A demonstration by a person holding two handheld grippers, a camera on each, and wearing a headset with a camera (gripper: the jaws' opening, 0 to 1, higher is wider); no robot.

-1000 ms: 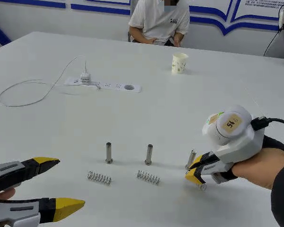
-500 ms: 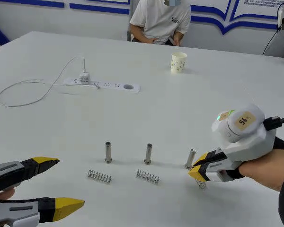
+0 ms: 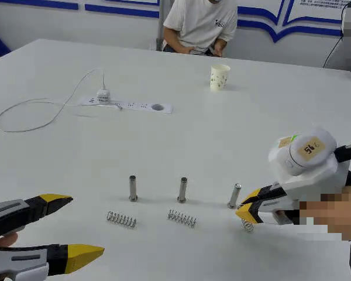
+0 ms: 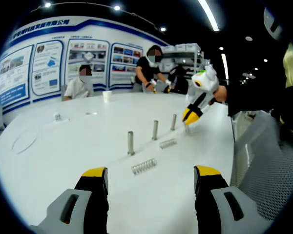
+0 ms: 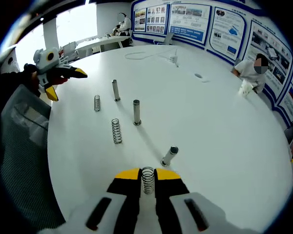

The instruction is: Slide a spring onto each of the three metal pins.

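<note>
A spring [image 5: 147, 180] was clamped in the right tool [image 5: 147, 174].
It hung right of the middle pin [image 3: 182, 190], just past the end pin [image 3: 235, 195]. One loose spring [image 3: 182, 218] lay in front of the middle pin, and a second loose spring [image 3: 121, 219] lay to its left. The left tool [image 3: 85, 226] gaped released, far left over the bench [image 3: 222, 134].
</note>
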